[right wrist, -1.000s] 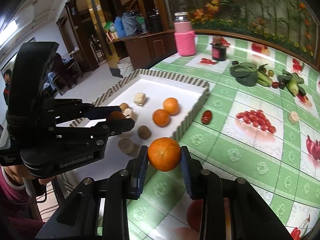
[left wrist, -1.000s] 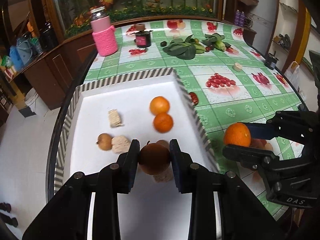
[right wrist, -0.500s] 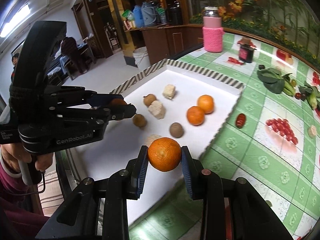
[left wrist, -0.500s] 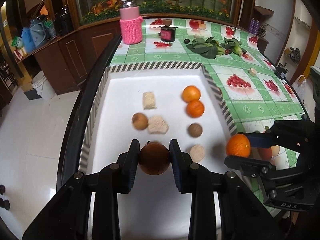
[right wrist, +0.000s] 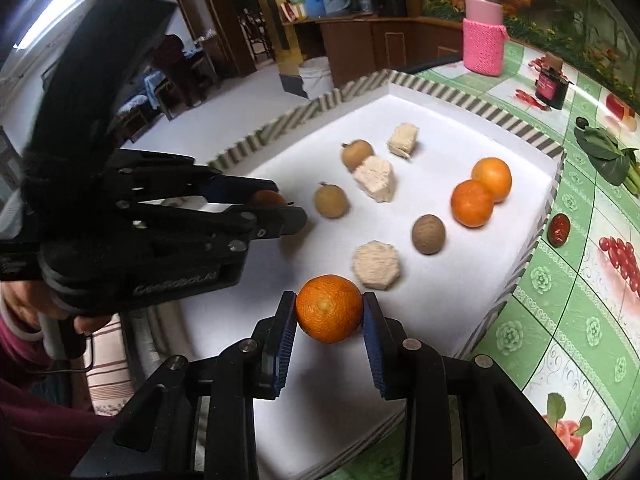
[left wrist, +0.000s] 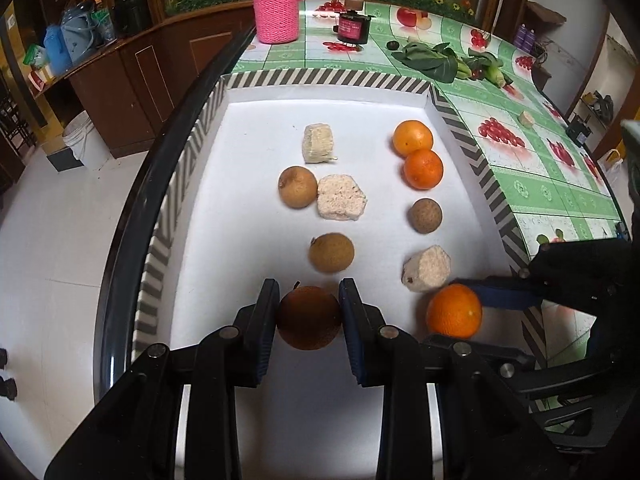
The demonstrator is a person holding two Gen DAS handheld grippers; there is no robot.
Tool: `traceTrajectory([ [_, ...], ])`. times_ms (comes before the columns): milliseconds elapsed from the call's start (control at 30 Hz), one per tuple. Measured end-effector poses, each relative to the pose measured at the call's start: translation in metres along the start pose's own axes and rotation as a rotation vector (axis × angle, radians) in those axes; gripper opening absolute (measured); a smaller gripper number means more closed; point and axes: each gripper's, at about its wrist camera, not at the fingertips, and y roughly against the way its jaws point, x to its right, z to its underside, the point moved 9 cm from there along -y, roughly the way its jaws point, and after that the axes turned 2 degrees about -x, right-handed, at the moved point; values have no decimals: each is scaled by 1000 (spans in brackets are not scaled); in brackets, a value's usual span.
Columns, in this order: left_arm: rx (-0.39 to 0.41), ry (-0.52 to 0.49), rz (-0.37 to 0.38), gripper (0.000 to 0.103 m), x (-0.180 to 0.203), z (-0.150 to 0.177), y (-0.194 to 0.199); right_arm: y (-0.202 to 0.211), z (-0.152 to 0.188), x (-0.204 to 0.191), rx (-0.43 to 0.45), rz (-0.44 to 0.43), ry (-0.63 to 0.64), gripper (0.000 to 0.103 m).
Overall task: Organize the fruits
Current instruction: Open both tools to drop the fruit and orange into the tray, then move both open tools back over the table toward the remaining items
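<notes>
The white tray [left wrist: 256, 432] with striped walls sat at the tabletop's [left wrist: 532, 184] left edge. Along its left side lay 2 round brown fruits [left wrist: 297, 187], with 2 pale rough chunks [left wrist: 341, 198] just beside them. Toward its right wall sat 2 oranges [left wrist: 423, 169] touching each other, then 1 brown fruit [left wrist: 425, 215] and 1 more pale chunk [left wrist: 426, 268]. Near the tray's near edge, the left gripper [left wrist: 309, 317] was clamped on a dark brown fruit [left wrist: 309, 317] above the tray floor. To its right, the right gripper [right wrist: 329, 309] pinched a third orange [right wrist: 329, 309] above the tray. A pink-sleeved jar [left wrist: 276, 8] stood at the tabletop's far edge.
</notes>
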Motion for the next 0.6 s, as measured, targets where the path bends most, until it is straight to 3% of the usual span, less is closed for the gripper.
traceTrajectory([
  [267,16,23,-25,29,0,-9,-7,-6,-11,13,9,46,3,35],
  [400,17,43,-27,30,-1,-10,-8,0,-10,9,28,17,-5,49],
  [467,11,60,-32,39,-3,-9,-9,5,-10,8,32,26,6,58],
  [500,12,70,-32,46,-4,-9,-9,7,-9,8,33,30,9,59],
  [600,29,81,-44,55,-6,-10,-3,13,-4,8,35,24,-1,59],
])
